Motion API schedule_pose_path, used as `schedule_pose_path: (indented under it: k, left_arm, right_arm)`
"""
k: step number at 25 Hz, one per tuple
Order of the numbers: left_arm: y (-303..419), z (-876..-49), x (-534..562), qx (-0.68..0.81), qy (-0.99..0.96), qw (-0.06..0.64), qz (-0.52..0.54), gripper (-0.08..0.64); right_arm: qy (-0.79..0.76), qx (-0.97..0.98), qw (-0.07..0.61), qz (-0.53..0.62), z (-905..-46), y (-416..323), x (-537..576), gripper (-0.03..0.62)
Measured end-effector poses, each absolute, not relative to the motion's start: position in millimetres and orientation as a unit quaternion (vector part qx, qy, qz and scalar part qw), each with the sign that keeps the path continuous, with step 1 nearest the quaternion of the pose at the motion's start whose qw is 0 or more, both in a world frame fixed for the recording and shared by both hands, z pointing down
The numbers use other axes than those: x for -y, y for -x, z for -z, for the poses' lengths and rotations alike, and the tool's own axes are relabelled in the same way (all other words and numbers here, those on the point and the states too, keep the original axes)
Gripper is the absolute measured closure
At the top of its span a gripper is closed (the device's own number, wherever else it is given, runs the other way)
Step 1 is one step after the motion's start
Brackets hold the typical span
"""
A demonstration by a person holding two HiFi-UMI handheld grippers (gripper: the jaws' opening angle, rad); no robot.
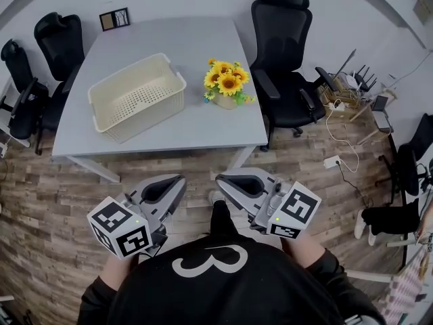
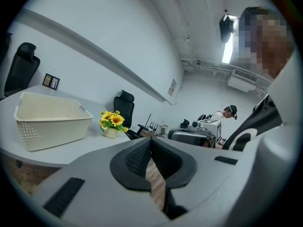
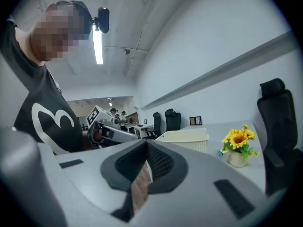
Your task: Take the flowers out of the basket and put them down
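Head view: we look steeply down on a grey bench (image 1: 176, 39) ringed by black office chairs (image 1: 281, 26) over a wood-plank floor (image 1: 54, 202). Only here do we catch both grippers at once, low by the body and well short of the bench.
Left gripper view: it gives us what the head view lacks, a second person (image 2: 230, 112) far across the room and a strip light (image 2: 228, 51) on the ceiling.
Right gripper view: here we get the wearer's black shirt (image 3: 45, 117) with its white figure, and more desks behind.
Basket (image 1: 137, 97): cream plastic, rectangular with rounded corners and a rolled rim, its walls and bottom punched with small holes.
Flowers (image 1: 226, 81): yellow sunflower heads and green leaves in a small pale rounded pot. They stand upright on the bench near the basket's right side, outside it and not touching.
Left gripper (image 2: 150, 143): jaws together, ribbed black pads meeting at the tips, and we see nothing held.
Right gripper (image 3: 146, 148): closed tight the same way, pads pressed on each other, holding nothing.
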State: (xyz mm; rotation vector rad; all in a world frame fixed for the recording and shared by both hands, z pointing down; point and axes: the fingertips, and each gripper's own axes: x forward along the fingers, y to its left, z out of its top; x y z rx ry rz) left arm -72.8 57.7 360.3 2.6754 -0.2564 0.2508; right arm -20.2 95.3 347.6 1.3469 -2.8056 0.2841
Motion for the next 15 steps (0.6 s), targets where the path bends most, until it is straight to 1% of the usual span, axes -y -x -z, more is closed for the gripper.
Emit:
schedule_pose_path:
  k: [15]
  left_arm:
    - [76.1,-357.3,-59.0,0.092,-0.967,0.22,-0.085,0.548]
  right_arm:
    - [-0.434,0.891,-0.017,-0.135,-348.1,14.7,-93.3,0.583]
